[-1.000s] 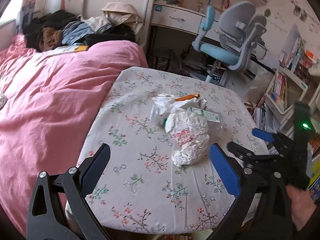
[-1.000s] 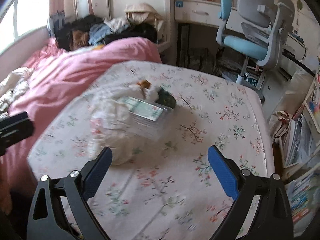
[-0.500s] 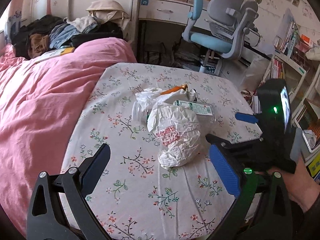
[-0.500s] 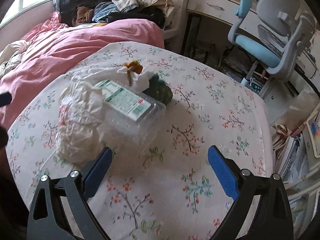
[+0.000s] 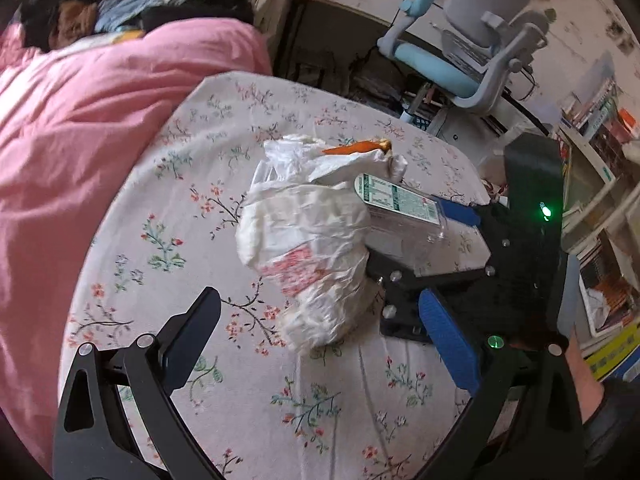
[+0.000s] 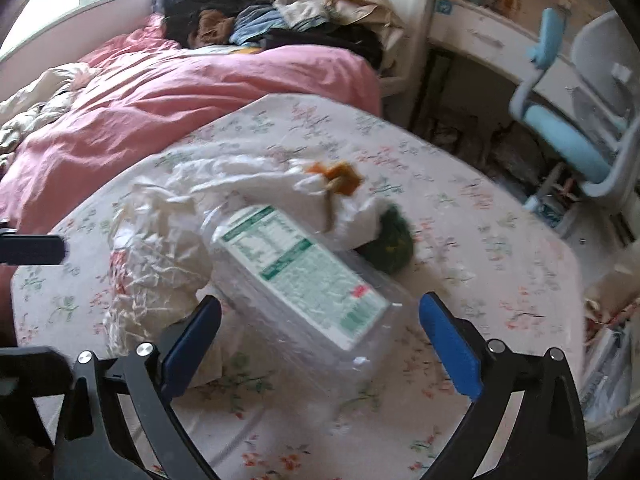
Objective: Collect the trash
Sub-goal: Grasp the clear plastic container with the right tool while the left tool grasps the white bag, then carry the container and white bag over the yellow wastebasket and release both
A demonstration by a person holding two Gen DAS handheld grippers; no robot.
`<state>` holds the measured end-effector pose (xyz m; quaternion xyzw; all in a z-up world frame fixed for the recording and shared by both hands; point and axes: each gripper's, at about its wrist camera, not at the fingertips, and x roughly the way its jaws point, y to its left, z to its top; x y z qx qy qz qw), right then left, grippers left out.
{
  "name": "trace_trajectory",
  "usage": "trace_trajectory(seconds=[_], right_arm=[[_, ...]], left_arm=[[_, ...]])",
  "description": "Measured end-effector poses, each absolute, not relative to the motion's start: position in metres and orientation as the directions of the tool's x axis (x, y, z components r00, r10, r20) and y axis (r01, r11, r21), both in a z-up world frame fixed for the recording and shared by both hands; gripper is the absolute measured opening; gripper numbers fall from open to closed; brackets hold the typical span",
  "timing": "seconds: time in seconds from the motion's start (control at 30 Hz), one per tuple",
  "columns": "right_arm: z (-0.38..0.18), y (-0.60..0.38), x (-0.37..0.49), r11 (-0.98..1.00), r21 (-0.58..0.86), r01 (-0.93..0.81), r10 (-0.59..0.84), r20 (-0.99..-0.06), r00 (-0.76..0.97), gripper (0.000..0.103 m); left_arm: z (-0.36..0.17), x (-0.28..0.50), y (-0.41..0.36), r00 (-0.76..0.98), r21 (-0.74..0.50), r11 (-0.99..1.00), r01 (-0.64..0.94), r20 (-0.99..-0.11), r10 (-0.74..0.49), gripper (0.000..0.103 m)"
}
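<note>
A pile of trash lies mid-table on the floral tablecloth (image 5: 168, 216): a crumpled white plastic bag (image 5: 308, 248), a clear plastic box with a green label (image 5: 396, 204) and an orange peel (image 5: 356, 147). My left gripper (image 5: 320, 344) is open, just short of the bag's near end. In the right wrist view my right gripper (image 6: 320, 340) is open, with the near end of the clear box (image 6: 304, 272) between its fingers. The white bag (image 6: 160, 248) sits left of the box, a dark green lump (image 6: 390, 244) behind it. In the left wrist view the right gripper (image 5: 408, 236) straddles the box.
A bed with a pink duvet (image 5: 80, 120) borders the table's left side, with a heap of clothes (image 6: 260, 24) at its head. A blue-grey desk chair (image 5: 472, 52) and a white desk (image 6: 480, 40) stand behind. Shelves of books (image 5: 600, 128) are at the right.
The right gripper has moved in from the right until its open fingers straddle the clear box. The left gripper has come closer to the white bag.
</note>
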<state>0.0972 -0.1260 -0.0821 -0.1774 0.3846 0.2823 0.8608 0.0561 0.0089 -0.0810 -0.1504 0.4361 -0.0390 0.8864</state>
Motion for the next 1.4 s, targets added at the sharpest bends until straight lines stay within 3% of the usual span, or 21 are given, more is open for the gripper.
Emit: trace_trajectory(seconds=[0.1, 0.3, 0.57, 0.67, 0.73, 0.8, 0.83, 0.87, 0.93, 1.23, 1.4], right_arm=[[-0.084, -0.124, 0.094, 0.756, -0.073, -0.65, 0.36, -0.784, 0.506, 0.074], [-0.077, -0.136, 0.083, 0.748, -0.043, -0.663, 0.365, -0.807, 0.464, 0.065], [-0.072, -0.171, 0.056, 0.761, -0.009, -0.649, 0.303, -0.879, 0.368, 0.065], [-0.076, -0.172, 0.052, 0.768, -0.039, -0.64, 0.291, -0.868, 0.402, 0.078], [-0.079, -0.166, 0.05, 0.762, -0.069, -0.644, 0.283, -0.859, 0.427, 0.079], [-0.084, -0.158, 0.049, 0.753, -0.092, -0.651, 0.272, -0.858, 0.436, 0.079], [-0.085, -0.155, 0.049, 0.749, -0.099, -0.655, 0.27, -0.857, 0.438, 0.075], [-0.085, -0.154, 0.049, 0.748, -0.099, -0.656, 0.268, -0.86, 0.435, 0.069], [-0.082, -0.158, 0.051, 0.762, -0.069, -0.644, 0.278, -0.863, 0.422, 0.065], [-0.066, -0.203, 0.046, 0.797, 0.363, -0.484, 0.539, -0.789, 0.295, 0.06], [-0.063, -0.205, 0.028, 0.771, 0.438, -0.462, 0.593, -0.759, 0.27, 0.059]], left_arm=[[-0.086, 0.061, 0.009, 0.611, -0.283, 0.955, -0.086, -0.773, -0.174, 0.096], [-0.092, 0.063, 0.023, 0.6, -0.243, 0.955, -0.172, -0.794, -0.094, 0.096], [-0.102, 0.068, 0.022, 0.584, -0.299, 0.943, -0.143, -0.795, -0.164, 0.096], [-0.105, 0.068, 0.006, 0.571, -0.274, 0.958, -0.091, -0.802, -0.175, 0.096], [-0.108, 0.067, -0.005, 0.559, -0.255, 0.965, -0.058, -0.809, -0.18, 0.096], [-0.11, 0.066, -0.012, 0.553, -0.239, 0.971, -0.017, -0.811, -0.19, 0.078], [-0.111, 0.066, -0.015, 0.538, -0.237, 0.972, 0.003, -0.818, -0.201, 0.061], [-0.111, 0.064, -0.015, 0.533, -0.24, 0.971, 0.009, -0.82, -0.208, 0.052], [-0.105, 0.059, -0.007, 0.554, -0.262, 0.965, -0.004, -0.804, -0.216, 0.044], [-0.077, 0.028, 0.047, 0.66, -0.401, 0.906, -0.137, -0.719, -0.219, 0.04], [-0.075, 0.01, 0.055, 0.659, -0.41, 0.899, -0.153, -0.72, -0.216, 0.041]])
